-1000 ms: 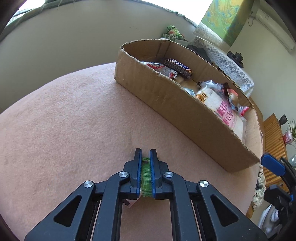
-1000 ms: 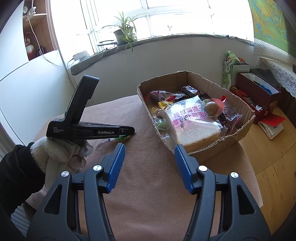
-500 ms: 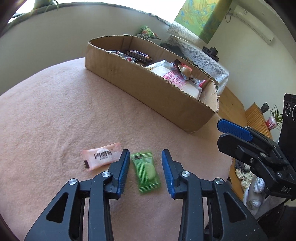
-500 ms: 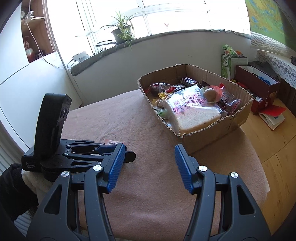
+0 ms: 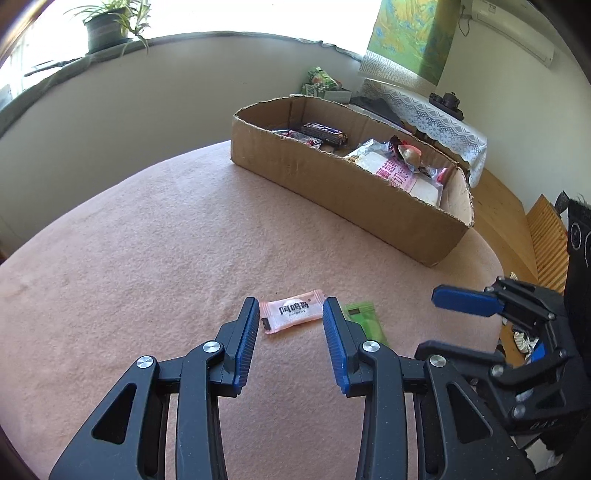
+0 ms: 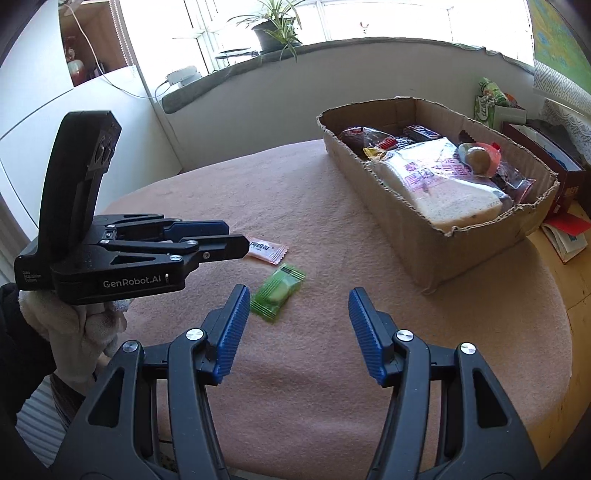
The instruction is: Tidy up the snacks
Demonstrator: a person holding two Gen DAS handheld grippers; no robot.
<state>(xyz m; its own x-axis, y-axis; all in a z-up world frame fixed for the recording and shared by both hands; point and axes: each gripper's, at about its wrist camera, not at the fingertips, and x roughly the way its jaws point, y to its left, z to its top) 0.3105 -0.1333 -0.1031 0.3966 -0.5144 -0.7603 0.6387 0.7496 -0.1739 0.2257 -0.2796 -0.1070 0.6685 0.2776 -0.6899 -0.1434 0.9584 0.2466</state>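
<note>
The left gripper [image 5: 289, 308] hung with jaws apart and empty over a pink candy [image 5: 291, 316] on the tabletop [image 5: 155, 236], a green candy [image 6: 277, 291] just beside it — the right gripper [image 6: 295, 302] stood wide and empty nearby — with the cardboard box [image 5: 343, 192] of snacks well beyond.

Bright window [image 6: 369, 18], potted plant [image 6: 275, 26], wooden floor [image 5: 498, 210]

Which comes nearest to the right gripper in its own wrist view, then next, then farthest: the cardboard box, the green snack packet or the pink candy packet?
1. Green snack packet, just ahead of the right gripper, left side.
2. Pink candy packet, beyond it, by the left gripper.
3. Cardboard box, farthest, upper right.
</note>
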